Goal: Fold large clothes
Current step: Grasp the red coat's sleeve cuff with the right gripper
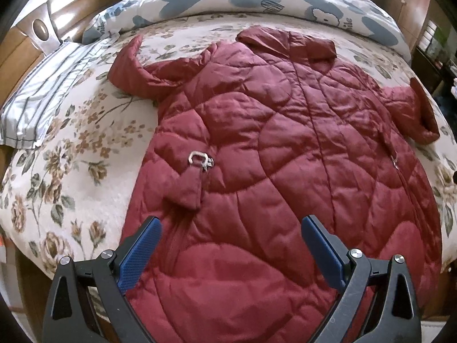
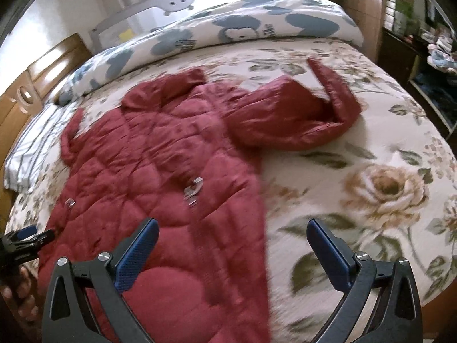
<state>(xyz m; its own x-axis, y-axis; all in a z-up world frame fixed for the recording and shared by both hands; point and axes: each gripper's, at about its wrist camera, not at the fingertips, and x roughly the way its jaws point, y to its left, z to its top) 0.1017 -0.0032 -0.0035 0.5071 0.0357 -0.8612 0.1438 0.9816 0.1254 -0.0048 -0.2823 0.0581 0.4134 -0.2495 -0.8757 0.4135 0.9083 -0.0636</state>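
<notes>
A large dark-red quilted coat [image 1: 271, 143] lies spread flat on the bed, collar at the far end, hem toward me, both sleeves bent outward. It has a metal buckle [image 1: 200, 160] on a pocket flap. My left gripper [image 1: 230, 225] is open and empty above the coat's hem. In the right wrist view the coat [image 2: 160, 177] fills the left half, its right sleeve [image 2: 300, 114] folded out on the bedspread. My right gripper [image 2: 232, 227] is open and empty over the coat's right edge. The left gripper [image 2: 25, 237] shows at the far left.
The bed has a floral bedspread [image 2: 371, 188]. A rolled blue-and-white duvet [image 1: 257, 3] lies across the far end. A striped pillow [image 1: 40, 97] lies at the left by a wooden headboard [image 1: 22, 37]. Dark shelves [image 2: 422, 57] stand at the right.
</notes>
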